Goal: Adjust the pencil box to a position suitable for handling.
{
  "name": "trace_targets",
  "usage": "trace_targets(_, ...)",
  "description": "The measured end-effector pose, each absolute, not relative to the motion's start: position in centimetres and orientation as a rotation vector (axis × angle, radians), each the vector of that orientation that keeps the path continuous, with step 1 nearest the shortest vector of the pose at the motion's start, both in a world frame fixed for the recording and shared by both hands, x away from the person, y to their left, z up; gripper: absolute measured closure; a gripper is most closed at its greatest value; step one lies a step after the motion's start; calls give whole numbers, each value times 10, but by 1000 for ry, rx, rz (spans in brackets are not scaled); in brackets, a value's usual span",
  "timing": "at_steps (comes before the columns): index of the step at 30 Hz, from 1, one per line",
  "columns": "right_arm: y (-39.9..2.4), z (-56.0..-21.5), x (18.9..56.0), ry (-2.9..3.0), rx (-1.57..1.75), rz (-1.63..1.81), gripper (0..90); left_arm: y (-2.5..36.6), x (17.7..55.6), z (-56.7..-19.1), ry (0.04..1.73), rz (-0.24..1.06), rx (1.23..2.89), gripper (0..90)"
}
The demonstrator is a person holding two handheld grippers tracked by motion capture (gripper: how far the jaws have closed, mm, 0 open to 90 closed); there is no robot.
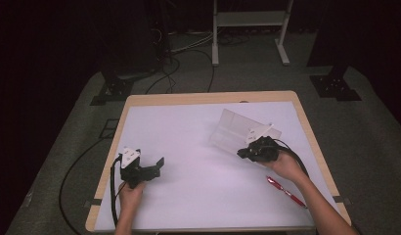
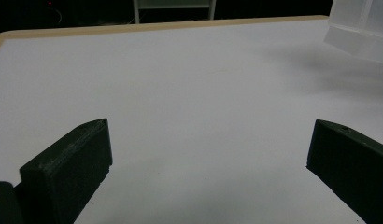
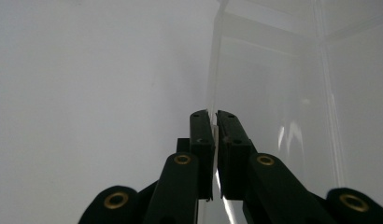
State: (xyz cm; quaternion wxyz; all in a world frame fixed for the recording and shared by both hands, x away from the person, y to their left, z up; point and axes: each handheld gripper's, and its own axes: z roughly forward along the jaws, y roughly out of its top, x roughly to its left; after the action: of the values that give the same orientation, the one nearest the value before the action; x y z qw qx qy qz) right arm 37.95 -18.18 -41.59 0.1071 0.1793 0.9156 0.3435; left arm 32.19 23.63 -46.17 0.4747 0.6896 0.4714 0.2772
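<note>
A clear plastic organiser box (image 1: 236,129) with inner dividers hangs tilted over the right half of the white table. My right gripper (image 1: 244,152) is shut on its near wall; in the right gripper view the thin clear wall (image 3: 214,100) runs between the two pressed jaws of that gripper (image 3: 214,115). My left gripper (image 1: 159,166) rests at the table's left front, jaws wide open with bare table between them (image 2: 208,140). A corner of the box (image 2: 362,32) shows at the upper right of the left gripper view.
A red pen (image 1: 285,191) lies on the table near its right front, beside the right forearm. The white mat (image 1: 189,142) covers a wooden table top. Beyond the far edge stand a metal frame (image 1: 250,29), cables and stand feet on grey floor.
</note>
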Motion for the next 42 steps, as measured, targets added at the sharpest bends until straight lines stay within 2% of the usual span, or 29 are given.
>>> trace_targets(20, -156, -425, 358, 2819, 397, 1088, 845, 237, 322, -462, 1156, 674, 1679, 0)
trace_targets(42, -148, -439, 355, 2900, 352, 1083, 845, 237, 322, -462, 1158, 671, 1676, 0)
